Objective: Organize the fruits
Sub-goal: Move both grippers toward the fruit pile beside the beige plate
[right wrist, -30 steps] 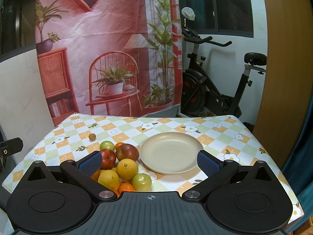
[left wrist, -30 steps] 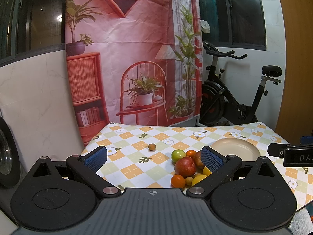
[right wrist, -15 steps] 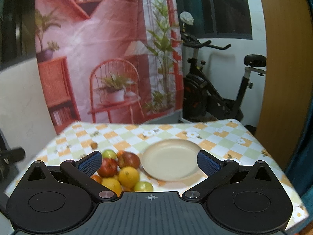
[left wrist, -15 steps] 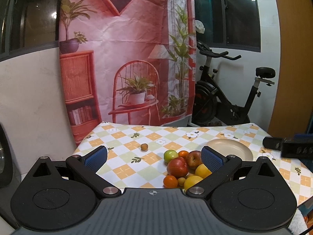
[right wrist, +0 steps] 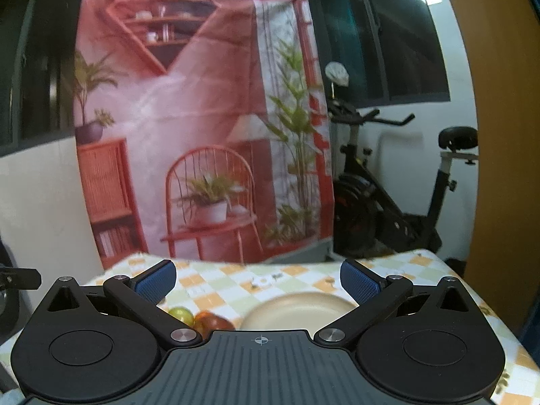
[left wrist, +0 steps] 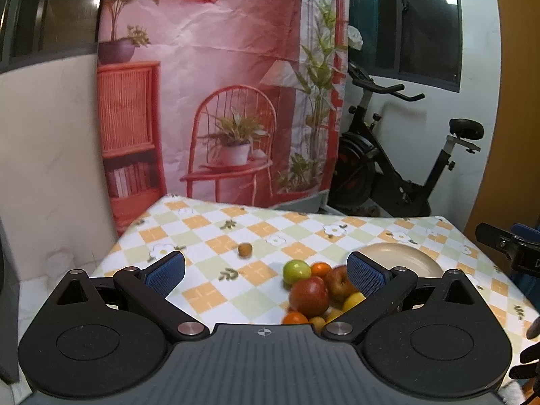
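Both tools hang above the near edge of the tabletop (left wrist: 209, 233) with nothing between their pads. The left gripper (left wrist: 266, 271) has its jaws spread wide and empty; the right gripper (right wrist: 258, 280) is likewise wide open and empty, and its view is blurred.

Seen from the left gripper, the fruit pile (left wrist: 317, 290) sits low and toward the right pad, part of it hidden behind that pad. The red apple (left wrist: 308, 297) is at the front, the green apple (left wrist: 296, 271) just behind it and nearer the centre line, and a small brown fruit (left wrist: 245, 249) lies alone, well ahead and slightly left of centre. The plate (left wrist: 405, 260) lies beyond the right pad, just beside the pile and bare.

The step in hand looks like the approach to a first pick, probably with the plate as the goal. To do it well, I would choose an outer fruit that stands free, centre it between the pads before closing, and come down steeply so the neighbours are not nudged and sent rolling.

These fruits are nearly round, so no long axis matters for the grip; the second red apple (left wrist: 338, 279) shows its stem dimple facing up and toward the camera. The yellow fruits at the pile's right are too hidden to judge their shape.
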Motion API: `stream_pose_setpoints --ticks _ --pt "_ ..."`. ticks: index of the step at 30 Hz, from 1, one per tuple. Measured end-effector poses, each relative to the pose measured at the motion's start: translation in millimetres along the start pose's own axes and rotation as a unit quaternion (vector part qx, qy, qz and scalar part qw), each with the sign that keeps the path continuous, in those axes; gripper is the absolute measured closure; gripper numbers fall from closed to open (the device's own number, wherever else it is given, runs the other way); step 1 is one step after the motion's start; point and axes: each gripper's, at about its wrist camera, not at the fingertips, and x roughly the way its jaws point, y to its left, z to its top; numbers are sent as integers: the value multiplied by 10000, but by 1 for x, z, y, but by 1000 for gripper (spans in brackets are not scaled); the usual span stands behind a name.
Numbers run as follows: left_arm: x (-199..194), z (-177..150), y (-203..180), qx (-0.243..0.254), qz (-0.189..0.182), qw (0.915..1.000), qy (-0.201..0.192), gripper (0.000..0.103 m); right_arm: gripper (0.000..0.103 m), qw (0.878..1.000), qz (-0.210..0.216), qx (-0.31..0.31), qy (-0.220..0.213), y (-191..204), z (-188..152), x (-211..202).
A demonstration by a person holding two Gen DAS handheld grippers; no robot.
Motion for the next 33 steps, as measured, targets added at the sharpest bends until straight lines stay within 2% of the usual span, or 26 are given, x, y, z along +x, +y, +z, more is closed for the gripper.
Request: stream_pose_setpoints --ticks 5,8,14,15,16,18,24,28,33 --pt "11 -2 -6 127 52 9997 -221 0 0 9999 -9 97 -38 -11 -17 20" --pt "17 -5 -11 179 248 9990 -331 0 0 9999 82 71 9 -15 -28 32" --pt "33 -15 -22 380 176 9988 -251 1 0 9989 264 -39 389 -18 -49 51" --pt "36 -17 -23 385 122 9990 -200 3 0 9987 276 -45 424 -15 -54 53" --pt "38 -19 -24 408 41 9991 -143 10 0 9985 298 -48 462 -14 -59 54" --pt "45 -24 -25 464 -22 9989 1 15 0 9979 343 -112 538 -10 -70 57" --pt "60 -37 -13 60 -70 9997 233 15 0 9947 585 -528 666 8 -92 61" --pt "64 -45 -13 -111 -161 9993 328 16 0 9915 816 -909 456 13 -104 61" --pt "63 -56 -14 -269 -306 9991 117 16 2 9891 934 -963 600 15 -110 64"
